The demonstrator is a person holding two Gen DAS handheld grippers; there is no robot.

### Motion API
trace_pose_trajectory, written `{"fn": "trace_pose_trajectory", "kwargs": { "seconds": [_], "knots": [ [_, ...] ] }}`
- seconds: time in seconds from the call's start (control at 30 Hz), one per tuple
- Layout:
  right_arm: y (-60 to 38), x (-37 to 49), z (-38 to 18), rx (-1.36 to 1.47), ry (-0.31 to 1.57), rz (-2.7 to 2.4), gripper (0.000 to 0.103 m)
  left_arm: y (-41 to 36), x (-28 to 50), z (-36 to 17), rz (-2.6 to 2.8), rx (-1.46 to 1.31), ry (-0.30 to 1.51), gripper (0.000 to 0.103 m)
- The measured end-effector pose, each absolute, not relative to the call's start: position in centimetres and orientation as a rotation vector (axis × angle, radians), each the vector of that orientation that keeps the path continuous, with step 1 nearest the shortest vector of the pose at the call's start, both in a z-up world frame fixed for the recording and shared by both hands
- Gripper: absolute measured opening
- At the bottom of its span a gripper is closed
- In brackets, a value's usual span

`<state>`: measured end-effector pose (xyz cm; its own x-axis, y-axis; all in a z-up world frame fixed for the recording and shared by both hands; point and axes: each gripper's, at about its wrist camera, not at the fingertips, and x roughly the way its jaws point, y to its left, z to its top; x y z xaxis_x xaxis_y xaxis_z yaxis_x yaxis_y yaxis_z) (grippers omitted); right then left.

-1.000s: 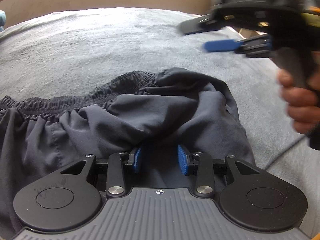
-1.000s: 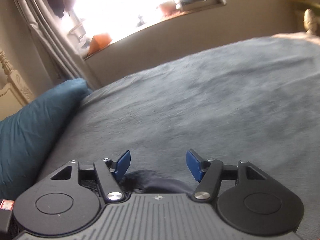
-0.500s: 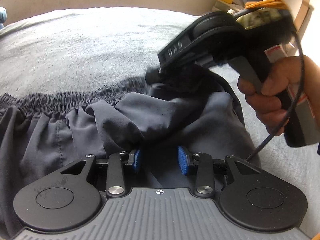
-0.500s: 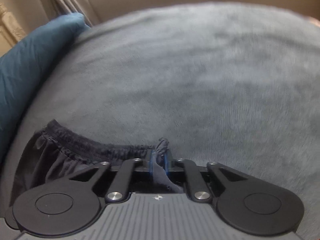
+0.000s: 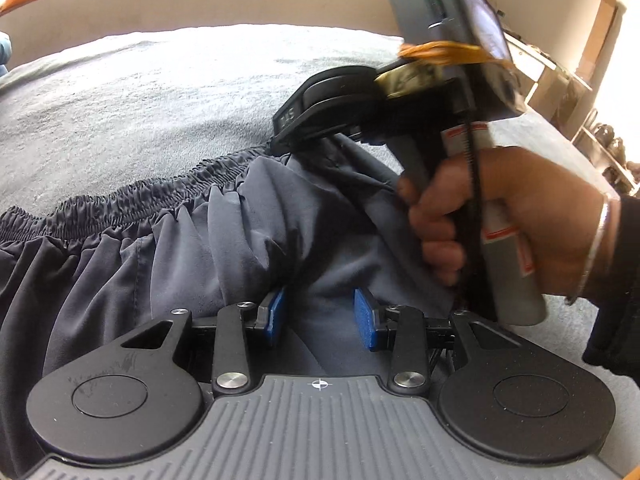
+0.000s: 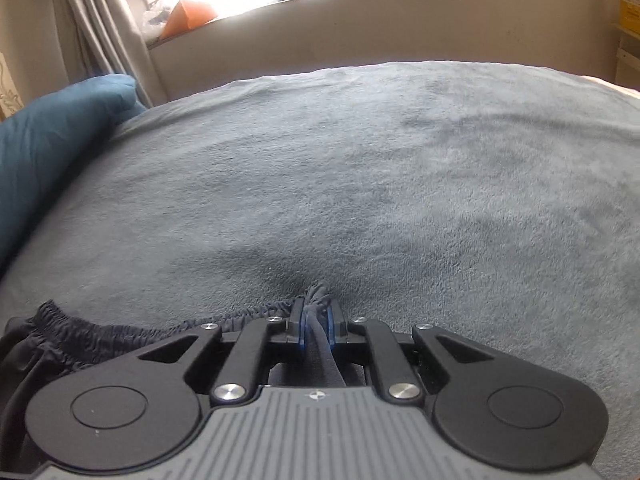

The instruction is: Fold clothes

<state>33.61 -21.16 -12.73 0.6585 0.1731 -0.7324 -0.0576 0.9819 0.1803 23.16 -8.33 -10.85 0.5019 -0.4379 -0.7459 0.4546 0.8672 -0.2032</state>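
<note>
While pinched on the shorts (image 6: 100, 340), right tool (image 6: 316, 322), left tool (image 5: 320, 314) agape.

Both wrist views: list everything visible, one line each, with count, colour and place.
shorts: one, dark grey, spread on the bed, elastic waistband away from the left camera
blanket: one, grey, covering the bed
pillow: one, teal, bed's left edge
curtain: one, grey, beside the window
windowsill clutter: several items, orange among them
left tool: one, black with blue pads, open over the shorts
right tool: one, black, shut on the waistband corner
hand: one, gripping the right tool's handle
</note>
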Motion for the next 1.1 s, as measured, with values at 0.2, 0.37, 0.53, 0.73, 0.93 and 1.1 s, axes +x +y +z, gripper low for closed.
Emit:
{"fn": "trace_pose_trajectory", "kwargs": {
  "seconds": [0.2, 0.37, 0.53, 0.73, 0.93, 1.1],
  "knots": [
    [-24.2, 32.5, -9.7, 0.293, 0.83, 0.051, 0.046, -8.2, 22.6, -9.9, -0.522, 0.028, 0.886, 0.038],
    [-28.8, 29.3, -6.8, 0.472, 0.795, -0.004, 0.047, -7.6, 21.4, -8.0, -0.52, 0.02, 0.856, 0.044],
    [-34.6, 21.6, -4.2, 0.671, 0.757, -0.043, 0.047, -7.4, 20.6, -6.4, -0.513, 0.028, 0.84, 0.046],
    [-35.9, 10.6, -5.1, 0.837, 0.868, -0.059, 0.047, -8.7, 18.1, -5.4, -0.613, 0.053, 0.885, 0.046],
    [-32.3, 1.5, -6.9, 0.804, 0.958, -0.046, 0.047, -11.6, 13.4, -6.2, -0.744, 0.081, 0.976, 0.046],
    [-30.3, -2.1, -8.4, 0.809, 0.983, -0.023, 0.052, -13.3, 11.2, -8.2, -0.738, 0.154, 1.009, 0.046]
  ]
}}
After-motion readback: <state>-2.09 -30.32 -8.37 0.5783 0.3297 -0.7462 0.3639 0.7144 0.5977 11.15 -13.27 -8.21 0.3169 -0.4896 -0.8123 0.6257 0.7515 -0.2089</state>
